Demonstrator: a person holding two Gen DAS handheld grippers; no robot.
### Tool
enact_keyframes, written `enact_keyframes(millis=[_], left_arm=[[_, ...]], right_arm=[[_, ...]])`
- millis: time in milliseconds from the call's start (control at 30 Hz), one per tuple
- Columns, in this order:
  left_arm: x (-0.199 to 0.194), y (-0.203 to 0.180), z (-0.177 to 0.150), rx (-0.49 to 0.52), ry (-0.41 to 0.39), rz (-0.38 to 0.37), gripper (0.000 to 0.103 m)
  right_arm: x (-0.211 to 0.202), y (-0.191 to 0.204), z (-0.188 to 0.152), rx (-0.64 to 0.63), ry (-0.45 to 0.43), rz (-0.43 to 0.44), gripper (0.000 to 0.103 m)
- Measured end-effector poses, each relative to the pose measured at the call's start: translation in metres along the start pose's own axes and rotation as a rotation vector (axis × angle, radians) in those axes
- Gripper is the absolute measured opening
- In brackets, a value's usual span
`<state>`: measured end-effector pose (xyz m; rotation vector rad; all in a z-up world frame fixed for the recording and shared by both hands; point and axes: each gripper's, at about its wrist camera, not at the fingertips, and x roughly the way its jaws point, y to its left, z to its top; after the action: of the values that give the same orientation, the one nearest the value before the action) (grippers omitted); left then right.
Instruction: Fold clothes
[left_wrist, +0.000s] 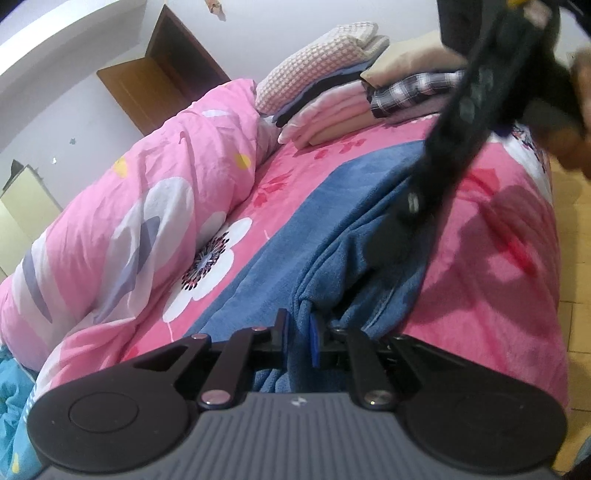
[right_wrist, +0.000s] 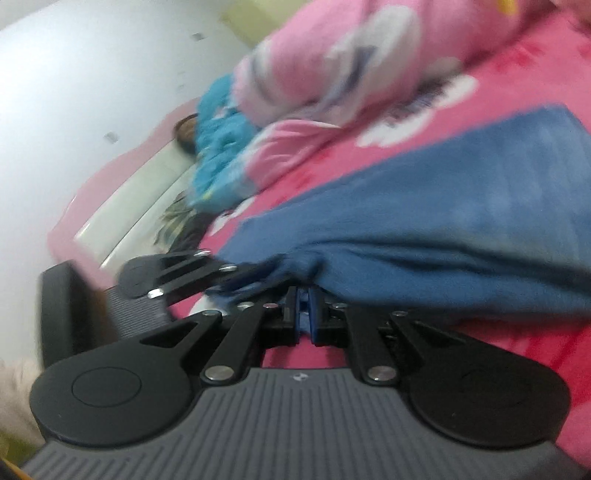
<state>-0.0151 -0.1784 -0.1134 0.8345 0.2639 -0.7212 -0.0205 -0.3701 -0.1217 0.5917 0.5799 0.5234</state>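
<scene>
Left fingers (left_wrist: 300, 334) clenched on a fold of the blue garment (left_wrist: 332, 229), which lies ahead on the bed (left_wrist: 498, 280). Right fingers (right_wrist: 303, 314) clenched on another edge of the garment just ahead of them. Left view only: pink quilt (left_wrist: 129, 206) left of the fingers, folded clothes stack (left_wrist: 332, 107) far beyond. Right view only: turquoise cloth (right_wrist: 221, 147) far left, blurred.
</scene>
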Motion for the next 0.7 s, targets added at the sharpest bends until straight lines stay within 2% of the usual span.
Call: enact_keyframes(millis=[100,233,400,600,700], left_arm=[[0.0,0.0,0.001,0.006,0.0,0.002,0.012],[-0.001,0.0,0.002,0.003,0.0,0.004,0.012],[-0.001,0.002,0.005,-0.007,-0.003,0.015,0.011],[-0.002,0.005,0.006,-0.005,-0.007,0.013,0.011],[-0.002,0.005,0.006,0.001,-0.007,0.013,0.011]], right_arm=[[-0.012,0.003,0.007,-0.061,-0.031,-0.038,0.005],[0.0,-0.003,0.007,-0.144,0.049,-0.116,0.005],[0.012,0.0,0.006,-0.206,0.08,-0.138,0.004],[0.011,0.018,0.006,-0.302,0.073,-0.119,0.004],[0.018,0.007,0.007,-0.292,0.076,-0.172,0.0]])
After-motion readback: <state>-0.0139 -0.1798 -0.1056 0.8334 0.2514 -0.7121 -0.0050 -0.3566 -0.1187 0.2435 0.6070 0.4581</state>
